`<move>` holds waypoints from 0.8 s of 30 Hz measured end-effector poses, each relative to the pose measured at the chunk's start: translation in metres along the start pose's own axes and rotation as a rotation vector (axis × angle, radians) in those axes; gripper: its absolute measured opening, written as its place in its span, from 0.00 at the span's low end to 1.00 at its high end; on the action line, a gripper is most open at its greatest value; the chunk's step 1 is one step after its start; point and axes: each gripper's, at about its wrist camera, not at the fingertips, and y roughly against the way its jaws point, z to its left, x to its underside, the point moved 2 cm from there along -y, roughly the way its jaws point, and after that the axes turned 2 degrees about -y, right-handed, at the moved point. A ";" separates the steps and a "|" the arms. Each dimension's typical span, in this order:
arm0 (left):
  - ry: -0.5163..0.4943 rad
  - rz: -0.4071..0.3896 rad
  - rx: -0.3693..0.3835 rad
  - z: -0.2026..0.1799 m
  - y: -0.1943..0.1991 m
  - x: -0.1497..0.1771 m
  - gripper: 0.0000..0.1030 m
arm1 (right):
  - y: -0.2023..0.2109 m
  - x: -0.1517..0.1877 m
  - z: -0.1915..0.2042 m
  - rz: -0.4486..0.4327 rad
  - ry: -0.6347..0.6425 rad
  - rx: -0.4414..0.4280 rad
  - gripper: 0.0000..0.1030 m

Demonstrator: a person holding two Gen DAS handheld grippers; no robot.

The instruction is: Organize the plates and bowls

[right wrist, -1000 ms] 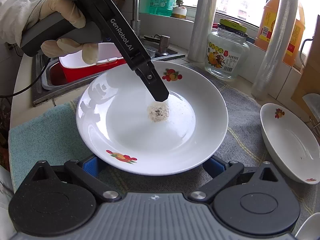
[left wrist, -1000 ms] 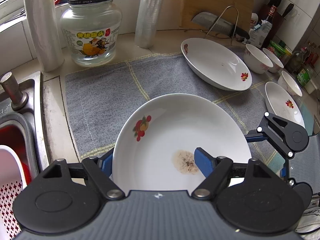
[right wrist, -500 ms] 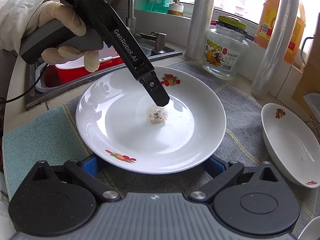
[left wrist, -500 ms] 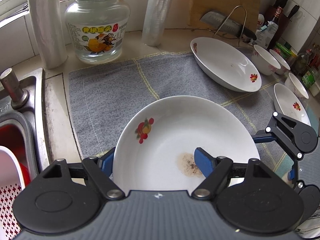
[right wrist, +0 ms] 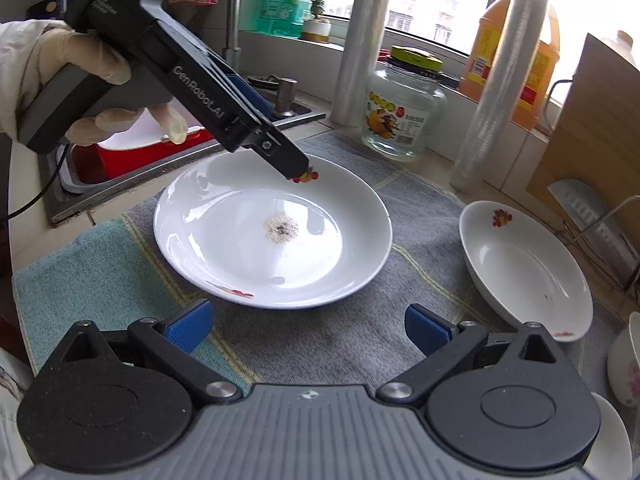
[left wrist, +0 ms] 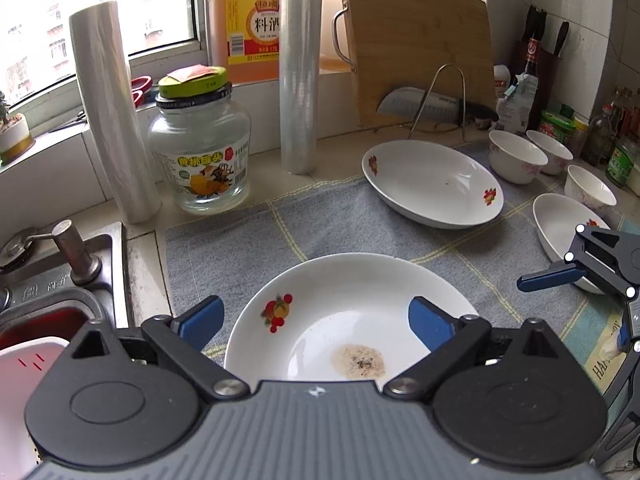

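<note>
A white plate with a fruit print and a brown stain (left wrist: 352, 320) (right wrist: 276, 236) lies flat on the grey cloth (left wrist: 320, 224). My left gripper (left wrist: 316, 322) is open and raised above the plate's near rim, not touching it; it also shows in the right wrist view (right wrist: 296, 168). My right gripper (right wrist: 308, 326) is open and empty, just short of the plate's near edge; it also shows in the left wrist view (left wrist: 580, 268). A second deep plate (left wrist: 432, 182) (right wrist: 524, 268) lies to the right. Small bowls (left wrist: 516, 156) stand at the far right.
A glass jar (left wrist: 200, 148), two film rolls (left wrist: 298, 64), an orange bottle (left wrist: 244, 16) and a cutting board with a cleaver (left wrist: 416, 40) line the back. A sink with a red and white basin (right wrist: 132, 148) is at the left. Bottles (left wrist: 616, 136) crowd the far right.
My left gripper has let go of the plate, opened and lifted back. The plate now rests on the cloth. My right gripper has drawn back from under the plate's edge.
</note>
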 end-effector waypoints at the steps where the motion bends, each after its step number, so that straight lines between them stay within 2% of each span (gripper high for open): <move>1: 0.007 -0.009 0.003 -0.004 0.003 0.000 0.95 | 0.003 0.003 -0.001 0.006 -0.012 0.019 1.00; 4: 0.013 -0.041 0.014 -0.020 0.014 0.004 0.96 | 0.014 0.011 0.000 0.016 -0.043 0.072 1.00; 8: -0.012 -0.045 0.024 -0.044 0.023 0.010 0.96 | 0.031 0.019 -0.001 0.021 -0.099 0.123 1.00; 14: 0.017 -0.025 0.122 -0.076 0.029 0.018 0.96 | 0.059 0.034 -0.008 0.026 -0.142 0.202 1.00; 19: 0.010 -0.022 0.110 -0.104 0.033 0.021 0.96 | 0.079 0.046 -0.019 0.019 -0.152 0.226 1.00; 24: 0.048 -0.001 0.096 -0.128 0.028 0.021 0.96 | 0.100 0.062 -0.038 0.010 -0.156 0.248 1.00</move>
